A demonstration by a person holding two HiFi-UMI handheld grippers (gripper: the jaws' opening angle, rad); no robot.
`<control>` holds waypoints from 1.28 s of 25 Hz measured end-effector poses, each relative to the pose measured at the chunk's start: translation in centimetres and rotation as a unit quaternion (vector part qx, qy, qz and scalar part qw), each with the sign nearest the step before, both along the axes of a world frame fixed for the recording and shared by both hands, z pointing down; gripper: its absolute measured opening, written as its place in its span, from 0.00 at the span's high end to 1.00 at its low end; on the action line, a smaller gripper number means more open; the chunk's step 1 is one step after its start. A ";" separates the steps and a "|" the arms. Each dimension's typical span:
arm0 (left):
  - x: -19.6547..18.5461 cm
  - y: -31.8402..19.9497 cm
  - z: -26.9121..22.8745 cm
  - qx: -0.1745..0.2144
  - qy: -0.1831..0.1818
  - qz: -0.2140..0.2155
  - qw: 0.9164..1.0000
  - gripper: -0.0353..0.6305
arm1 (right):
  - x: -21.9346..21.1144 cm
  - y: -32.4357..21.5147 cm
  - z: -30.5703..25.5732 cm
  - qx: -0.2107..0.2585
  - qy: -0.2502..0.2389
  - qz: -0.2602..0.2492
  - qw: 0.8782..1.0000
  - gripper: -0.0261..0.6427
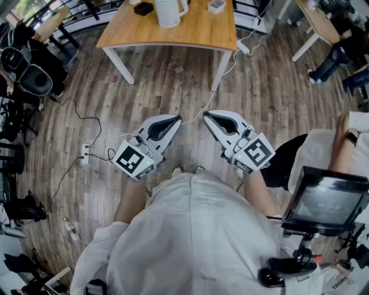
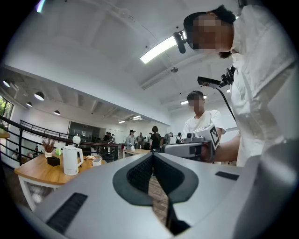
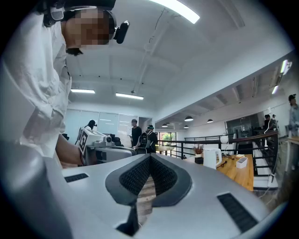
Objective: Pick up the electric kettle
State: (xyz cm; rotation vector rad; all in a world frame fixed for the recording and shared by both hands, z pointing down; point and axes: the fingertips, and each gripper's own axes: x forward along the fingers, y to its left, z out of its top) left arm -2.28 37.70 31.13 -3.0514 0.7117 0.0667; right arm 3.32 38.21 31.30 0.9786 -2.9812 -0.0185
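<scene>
Kettle (image 1: 169,12) is noted upright on the wooden surface (image 1: 202,31), beside a black box (image 1: 143,8), well apart from both grippers. Floor (image 1: 173,80) and a cable (image 1: 222,80), shown in the head view only, lie between. Fingers of the left gripper (image 1: 174,119) and right gripper (image 1: 208,114) are fully closed, with nothing held. Ceiling lights (image 2: 159,49) are seen in the gripper views only.

Bare wooden floor (image 1: 173,80) lies open straight ahead up to the counter (image 1: 199,31). A power strip (image 1: 85,154) with black cables lies on the floor at the left. On the counter, a black box (image 1: 143,8) sits just left of the electric kettle (image 1: 169,12), and a white tub (image 1: 216,6) stands well apart on its right.
</scene>
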 end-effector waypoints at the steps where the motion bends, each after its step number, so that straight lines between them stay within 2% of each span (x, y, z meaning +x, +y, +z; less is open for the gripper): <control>1: 0.0 0.0 -0.1 0.000 0.000 0.001 1.000 0.94 | 0.0 0.0 -0.1 0.000 0.001 0.000 1.000 0.94; 16: 0.5 -0.5 0.3 -0.002 -0.002 0.007 1.000 0.94 | 0.4 -0.3 0.2 0.015 0.000 -0.002 1.000 0.94; 32: 1.0 -1.3 0.7 -0.010 -0.002 0.002 1.000 0.94 | 2.1 -1.7 0.5 0.007 -0.017 0.010 1.000 0.94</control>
